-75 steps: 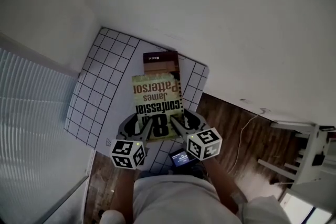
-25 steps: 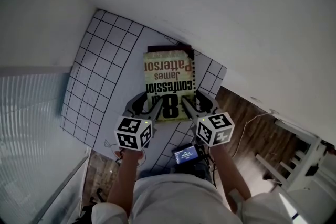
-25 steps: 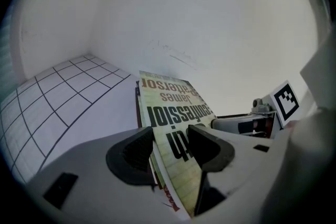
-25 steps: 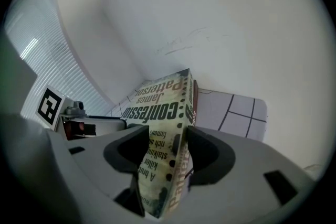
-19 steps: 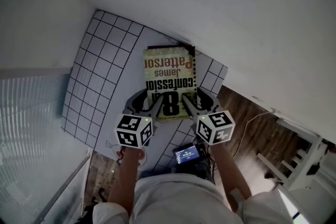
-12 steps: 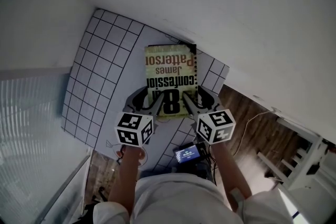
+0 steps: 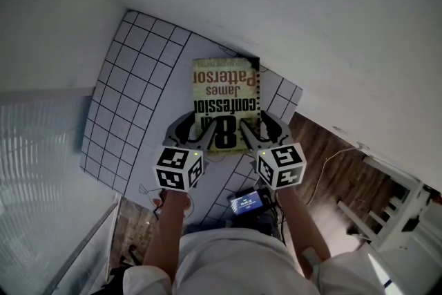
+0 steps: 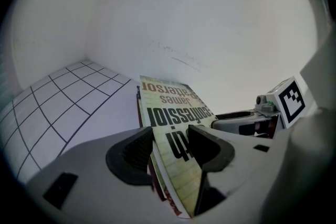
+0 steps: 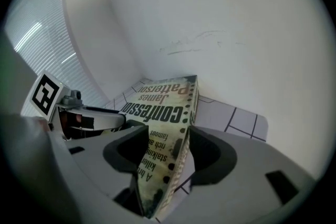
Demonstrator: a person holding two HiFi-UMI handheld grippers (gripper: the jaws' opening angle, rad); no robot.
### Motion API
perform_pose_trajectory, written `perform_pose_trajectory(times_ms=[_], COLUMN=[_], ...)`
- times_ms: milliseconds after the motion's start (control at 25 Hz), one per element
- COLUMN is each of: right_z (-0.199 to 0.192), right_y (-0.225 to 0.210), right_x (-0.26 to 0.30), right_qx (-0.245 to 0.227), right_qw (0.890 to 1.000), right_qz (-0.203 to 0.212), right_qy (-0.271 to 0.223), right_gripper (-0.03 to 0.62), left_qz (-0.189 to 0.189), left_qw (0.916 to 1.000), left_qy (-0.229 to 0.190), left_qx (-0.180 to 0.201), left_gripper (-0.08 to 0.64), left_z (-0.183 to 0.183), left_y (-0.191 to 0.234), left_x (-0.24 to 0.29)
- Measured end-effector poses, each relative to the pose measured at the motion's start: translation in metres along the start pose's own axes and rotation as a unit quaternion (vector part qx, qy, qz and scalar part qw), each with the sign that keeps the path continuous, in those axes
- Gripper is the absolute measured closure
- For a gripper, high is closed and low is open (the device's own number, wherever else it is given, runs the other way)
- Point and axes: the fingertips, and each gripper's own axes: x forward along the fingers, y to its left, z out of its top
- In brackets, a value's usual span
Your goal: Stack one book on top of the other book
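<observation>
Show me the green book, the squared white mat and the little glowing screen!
Pale green paperback book (image 7: 226,97), head view: middle of its front cover.
White mat with black grid lines (image 7: 131,93), head view: a bare square.
Small glowing screen (image 7: 244,203), head view: middle of the display.

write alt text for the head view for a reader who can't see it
Seen from above, the left gripper and right gripper each clamp the near edge of a green James Patterson book over a white gridded table beside a white wall. The person's forearms and wood floor show below.
</observation>
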Motion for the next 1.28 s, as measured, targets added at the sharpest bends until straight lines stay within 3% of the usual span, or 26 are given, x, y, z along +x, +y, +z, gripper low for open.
perform_pose_trajectory(times_ms=[320, 520, 920, 1040, 1200, 1280], right_z=[-0.002, -0.001, 0.007, 0.011, 0.017, 0.02], right_y=[-0.006, -0.006, -0.006, -0.004, -0.004, -0.002], right_x=[0.0, 0.0, -0.01, -0.018, -0.034, -0.043], right_qx=[0.014, 0.012, 0.009, 0.001, -0.021, -0.028], right_qw=[1.0, 1.0, 0.999, 0.999, 0.996, 0.995], right_qz=[-0.007, -0.015, -0.027, -0.034, -0.065, -0.074], right_qy=[0.005, 0.006, -0.017, -0.032, -0.059, -0.069], right_gripper=[0.308, 0.307, 0.322, 0.359, 0.492, 0.565], left_qz=[0.005, 0.026, 0.031, 0.036, 0.035, 0.044], left_qw=[0.9999, 0.999, 0.9978, 0.9973, 0.9953, 0.9935], left_qy=[0.0, -0.017, -0.028, -0.038, -0.051, -0.058], left_qx=[0.012, 0.034, 0.05, 0.052, 0.074, 0.087], left_gripper=[0.341, 0.341, 0.341, 0.341, 0.342, 0.416], left_z=[0.001, 0.006, 0.014, 0.016, 0.019, 0.019], left_y=[0.0, 0.004, 0.01, 0.012, 0.007, 0.006], left_x=[-0.001, -0.008, -0.021, -0.029, -0.045, -0.055])
